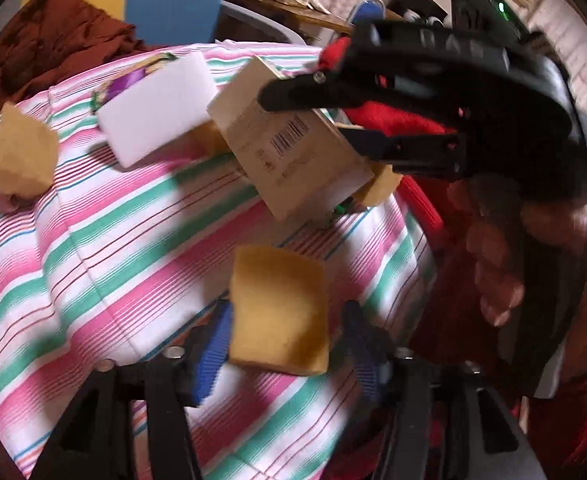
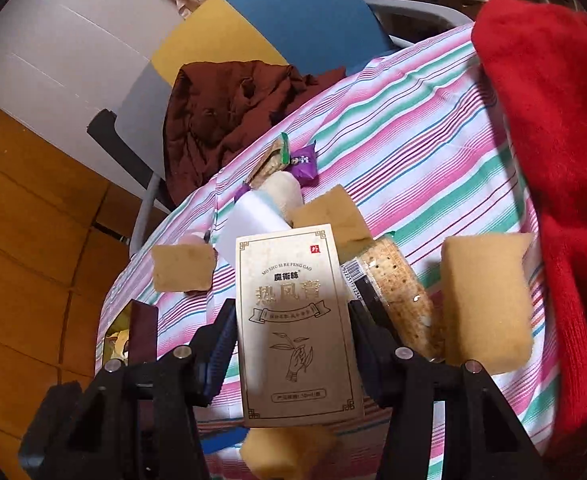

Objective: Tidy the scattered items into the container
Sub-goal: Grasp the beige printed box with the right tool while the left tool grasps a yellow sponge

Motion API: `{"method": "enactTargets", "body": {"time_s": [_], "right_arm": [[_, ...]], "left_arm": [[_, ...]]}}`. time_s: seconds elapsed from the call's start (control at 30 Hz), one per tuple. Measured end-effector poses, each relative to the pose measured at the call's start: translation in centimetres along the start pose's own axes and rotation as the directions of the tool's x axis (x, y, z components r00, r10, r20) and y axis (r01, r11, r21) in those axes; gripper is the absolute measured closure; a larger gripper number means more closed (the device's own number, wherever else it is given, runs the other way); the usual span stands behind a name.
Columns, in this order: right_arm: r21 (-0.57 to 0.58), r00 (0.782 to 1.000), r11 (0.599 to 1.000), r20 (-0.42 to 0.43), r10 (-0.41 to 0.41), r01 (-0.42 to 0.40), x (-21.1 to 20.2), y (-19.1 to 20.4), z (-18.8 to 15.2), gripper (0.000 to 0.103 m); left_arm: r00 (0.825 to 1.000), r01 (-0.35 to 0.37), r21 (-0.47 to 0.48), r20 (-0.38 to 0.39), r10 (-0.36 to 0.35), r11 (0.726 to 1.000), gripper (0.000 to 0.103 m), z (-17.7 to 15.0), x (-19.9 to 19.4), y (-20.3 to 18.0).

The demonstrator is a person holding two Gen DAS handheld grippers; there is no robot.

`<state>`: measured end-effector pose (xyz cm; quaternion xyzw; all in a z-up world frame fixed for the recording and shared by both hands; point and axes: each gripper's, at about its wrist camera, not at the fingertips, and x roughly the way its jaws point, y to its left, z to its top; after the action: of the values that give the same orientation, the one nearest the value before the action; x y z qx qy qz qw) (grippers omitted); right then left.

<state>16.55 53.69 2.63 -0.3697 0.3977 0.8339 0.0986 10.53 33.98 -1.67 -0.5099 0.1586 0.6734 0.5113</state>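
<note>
The right hand-held gripper [image 2: 293, 340] clamps the beige box [image 2: 295, 332] aloft for binning, while the left hand-held gripper [image 1: 285, 340] gapes wide around a yellow sponge [image 1: 279, 316].

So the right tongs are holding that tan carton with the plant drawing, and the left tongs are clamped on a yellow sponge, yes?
Not quite. The right tongs do hold the tan carton, but in the left wrist view the left tongs stand open around the yellow sponge, not clamped.
</note>
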Motion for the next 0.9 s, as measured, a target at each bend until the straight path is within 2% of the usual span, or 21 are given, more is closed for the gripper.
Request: {"method": "enactTargets", "body": {"time_s": [0.07,0.1,0.13,0.17,0.27,0.37,0.57,0.8,0.9], "right_arm": [[0.006,1.000,1.000,0.003,-0.003,0.003,0.0,-0.1,0.0,0.049],[0.006,1.000,1.000,0.003,-0.004,0.004,0.1,0.1,0.0,0.049],[0.005,1.000,1.000,0.001,-0.005,0.005,0.2,0.1,0.0,0.049],[0.004,1.000,1.000,-0.001,-0.006,0.006,0.2,0.1,0.0,0.048],[0.003,1.000,1.000,-0.005,-0.006,0.006,0.4,0.1,0.1,0.048],[0.001,1.000,1.000,-0.003,-0.009,0.009,0.5,0.2,0.0,0.048],[-0.010,1.000,1.000,-0.006,-0.010,0.010,1.4,0.7,-0.2,0.048],[-0.026,0.999,0.999,0.022,-0.036,0.036,2.1,1.5,-0.6,0.048],[-0.037,0.999,0.998,0.018,-0.045,0.046,2.5,1.8,-0.7,0.048]], "left_arm": [[0.999,-0.016,-0.008,-0.030,0.016,1.000,0.043,0.0,1.1,0.4],[0.999,0.007,-0.028,-0.052,-0.008,1.000,0.043,0.0,1.9,0.9],[0.999,0.020,-0.037,-0.041,-0.021,0.999,0.044,-0.2,2.1,1.2],[1.000,0.024,-0.029,0.002,-0.024,0.999,0.044,-0.6,1.7,1.3],[1.000,0.012,0.001,0.026,-0.012,1.000,0.049,-1.2,1.4,1.1],[0.998,0.021,-0.051,0.054,-0.019,0.998,0.051,-1.6,0.7,2.2],[0.995,0.002,-0.149,0.103,0.013,0.989,0.051,-2.8,-1.1,4.7],[0.987,-0.008,-0.297,0.152,0.056,0.955,0.052,-4.7,-3.6,8.4],[0.981,-0.034,-0.327,0.169,0.094,0.945,0.052,-5.4,-4.5,9.5]]}}
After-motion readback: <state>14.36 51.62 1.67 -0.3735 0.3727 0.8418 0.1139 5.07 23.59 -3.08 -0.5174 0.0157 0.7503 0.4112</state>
